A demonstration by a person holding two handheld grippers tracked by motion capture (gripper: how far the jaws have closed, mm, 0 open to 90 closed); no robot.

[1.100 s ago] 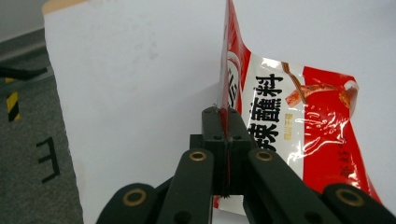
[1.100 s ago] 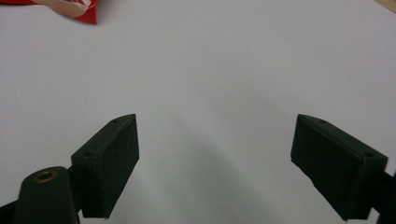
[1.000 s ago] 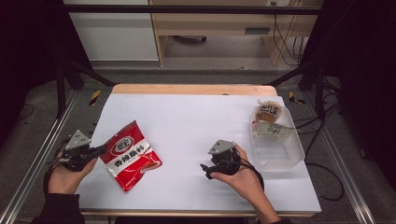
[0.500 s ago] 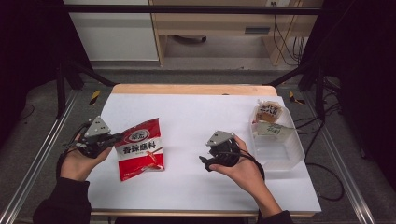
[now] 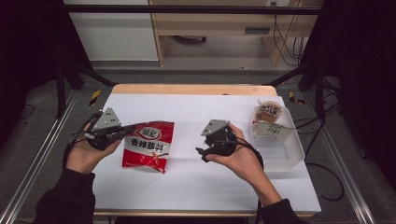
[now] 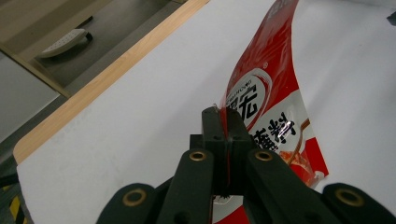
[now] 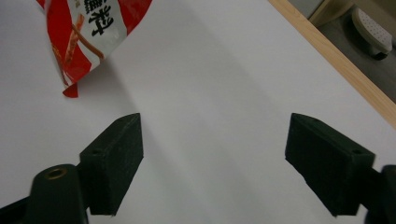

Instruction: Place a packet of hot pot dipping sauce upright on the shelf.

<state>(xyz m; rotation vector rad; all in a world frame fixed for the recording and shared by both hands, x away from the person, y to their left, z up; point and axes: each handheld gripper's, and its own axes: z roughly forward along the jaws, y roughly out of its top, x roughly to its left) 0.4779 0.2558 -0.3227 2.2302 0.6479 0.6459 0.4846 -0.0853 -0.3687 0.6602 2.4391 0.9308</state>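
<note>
Sleeves in dark cloth are seen at the near edge of the high view, with a forearm rising from each toward the white counter [image 5: 196,186]. The left tongs [image 5: 122,132] are held in the left hand [image 5: 86,151] at the counter's left side, with their jaws pressed tight together on the top edge of a red and white seasoning packet [image 5: 149,145]. In the left gripper view the packet [image 6: 271,107] is seen pinched at its seam between the two black pads, and from there it is hung slanting down toward the white surface. A lower corner of the packet is shown in the right gripper view [image 7: 88,42], with a faint shadow cast on the counter beneath it; whether that corner is touching the surface cannot be told.

The right tongs [image 5: 201,153] are held in the right hand [image 5: 236,156] near the counter's middle, well apart from the packet. Their jaws are set wide apart, with nothing between them, and have just been closed a little.

Farther right, a clear plastic tub [image 5: 286,151] is placed at the counter's right edge. Two wrapped snacks are laid in its far end: a flat pale packet [image 5: 273,130] and, just behind it, a round brown-topped one [image 5: 268,113]. Beyond the counter's wooden far rim [image 5: 191,89] a wooden cabinet [image 5: 210,23] is seen on the floor.
</note>
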